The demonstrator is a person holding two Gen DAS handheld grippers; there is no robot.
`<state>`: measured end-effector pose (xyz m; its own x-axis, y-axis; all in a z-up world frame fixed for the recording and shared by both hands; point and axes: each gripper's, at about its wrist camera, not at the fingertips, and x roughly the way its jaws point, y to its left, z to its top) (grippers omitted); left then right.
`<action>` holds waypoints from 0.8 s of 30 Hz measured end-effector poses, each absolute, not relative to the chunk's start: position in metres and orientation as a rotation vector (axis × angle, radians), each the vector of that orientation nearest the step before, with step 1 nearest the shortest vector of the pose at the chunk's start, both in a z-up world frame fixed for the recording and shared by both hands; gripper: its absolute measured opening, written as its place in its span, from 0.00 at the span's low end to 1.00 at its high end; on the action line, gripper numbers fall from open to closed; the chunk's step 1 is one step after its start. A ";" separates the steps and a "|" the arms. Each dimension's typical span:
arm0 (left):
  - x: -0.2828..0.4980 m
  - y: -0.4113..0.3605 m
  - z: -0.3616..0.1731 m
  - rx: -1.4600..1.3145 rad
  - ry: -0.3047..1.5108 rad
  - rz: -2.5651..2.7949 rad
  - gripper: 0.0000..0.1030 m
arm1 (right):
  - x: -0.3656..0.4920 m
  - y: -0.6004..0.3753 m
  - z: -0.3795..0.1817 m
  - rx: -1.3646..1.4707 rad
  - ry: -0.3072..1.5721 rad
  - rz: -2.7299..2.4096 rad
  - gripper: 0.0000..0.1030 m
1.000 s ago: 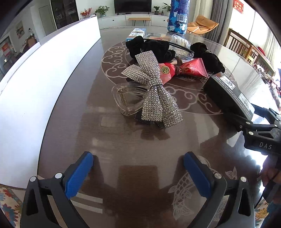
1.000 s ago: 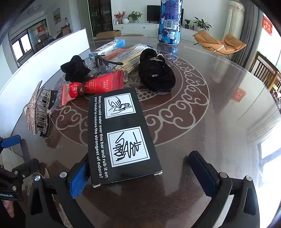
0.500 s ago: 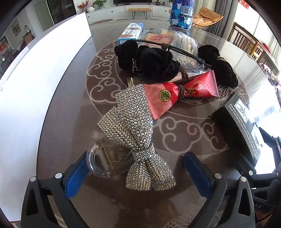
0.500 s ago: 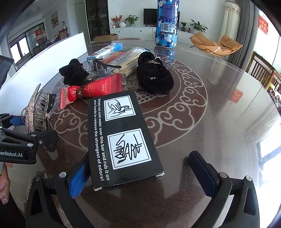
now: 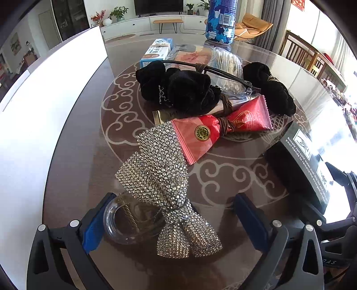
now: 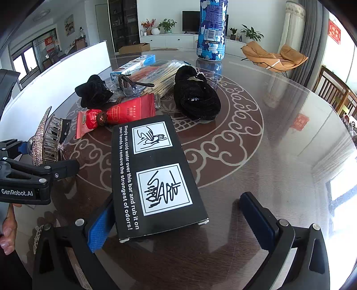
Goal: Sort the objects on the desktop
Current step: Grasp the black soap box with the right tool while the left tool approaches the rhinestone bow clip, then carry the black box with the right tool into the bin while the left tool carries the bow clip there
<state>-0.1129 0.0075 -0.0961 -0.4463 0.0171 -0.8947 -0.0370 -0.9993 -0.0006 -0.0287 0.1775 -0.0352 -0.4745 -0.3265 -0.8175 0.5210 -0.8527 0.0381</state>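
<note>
Left tool wide, both blue pads apart, holding nothing. Between them sits the rhinestone bow clip: clear plastic claw with a spring on the left, close by the left pad, sparkly bow lying across the middle; can't tell if the pad touches it. Far end of the bow overlaps the red foil packet, which is tied at the middle with a brown band. Just beyond, a black scrunchie on a silver tube; a second black scrunchie far right. Dark-framed glasses lie across the pile. Blue-white box and a clear pack of swabs farther back, blue patterned can at the far edge. White board runs along the left of the bench.

Right tool also wide, nothing gripped. Black box with white printed panels lies flat between the pads, its near left corner against or just beside the left blue pad, right pad well apart from it. In this view the bow clip shows far left, edge-on, with the left tool around it. Red packet just beyond the box's far end, larger scrunchie to the far right of it, can at the back.
</note>
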 end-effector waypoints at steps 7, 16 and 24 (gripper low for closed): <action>-0.114 0.006 -0.097 -1.574 0.076 2.621 1.00 | -0.029 0.177 -0.035 1.221 0.299 -2.319 1.00; -0.111 -0.005 -0.086 -1.588 0.153 2.540 0.64 | -0.050 0.165 -0.032 1.376 0.417 -2.105 1.00; -0.092 -0.010 -0.079 -1.550 0.178 2.513 0.47 | -0.056 0.146 -0.017 1.386 0.451 -1.947 0.93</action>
<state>-0.0920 -0.0096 -0.0795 -0.4389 0.0926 -0.8937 -0.2177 -0.9760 0.0058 -0.0564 0.1457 -0.0167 -0.1873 -0.3356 -0.9232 0.7073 -0.6982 0.1104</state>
